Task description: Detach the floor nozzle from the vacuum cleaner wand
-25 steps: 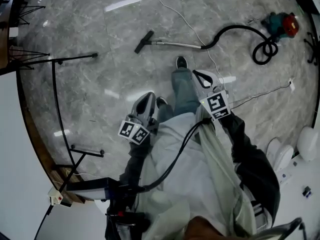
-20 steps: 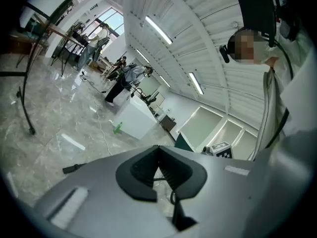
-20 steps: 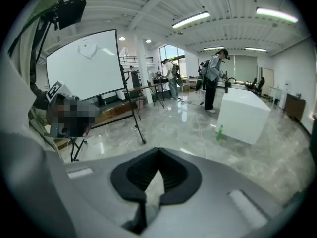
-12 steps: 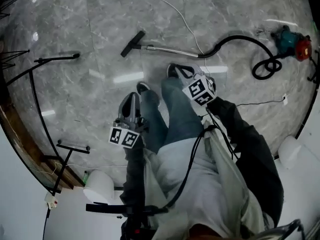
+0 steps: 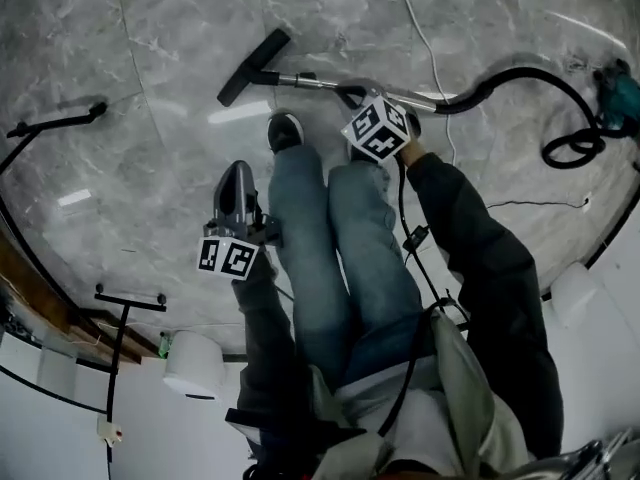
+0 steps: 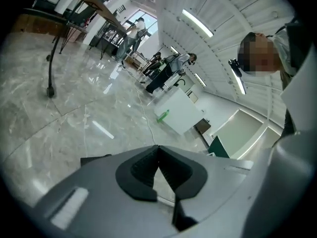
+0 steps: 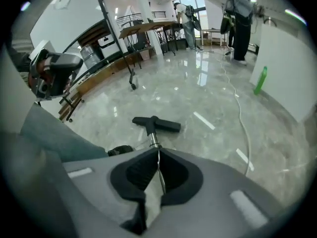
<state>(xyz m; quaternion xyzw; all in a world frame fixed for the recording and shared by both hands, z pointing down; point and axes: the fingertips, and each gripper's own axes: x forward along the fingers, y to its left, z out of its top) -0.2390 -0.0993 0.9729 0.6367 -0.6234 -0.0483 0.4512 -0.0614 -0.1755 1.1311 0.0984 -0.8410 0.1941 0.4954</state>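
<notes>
The black floor nozzle (image 5: 252, 65) lies on the marble floor, joined to the metal wand (image 5: 320, 81). A black hose (image 5: 520, 73) runs from the wand to the teal vacuum body (image 5: 622, 93). My right gripper (image 5: 355, 98) hangs just above the wand, a short way behind the nozzle. Its jaws are just starting to open, tips still together, with nothing between them. In the right gripper view the nozzle (image 7: 156, 124) and wand (image 7: 153, 140) lie straight beyond the right gripper (image 7: 158, 151). My left gripper (image 5: 237, 170) is shut and empty, off to the left of the person's legs, apart from the wand. In its own view the left gripper (image 6: 158, 148) faces bare floor.
The person's two shoes (image 5: 286, 130) stand right by the wand. Black stand legs (image 5: 60, 118) and a white cable (image 5: 425, 38) cross the floor. A white round object (image 5: 195, 363) sits near the left. A green bottle (image 7: 261, 80) stands by a white board; tables and people are farther back.
Both grippers have dropped toward the floor as the person crouched. The right one has come down over the wand near the nozzle. The nozzle and wand now look closer.
</notes>
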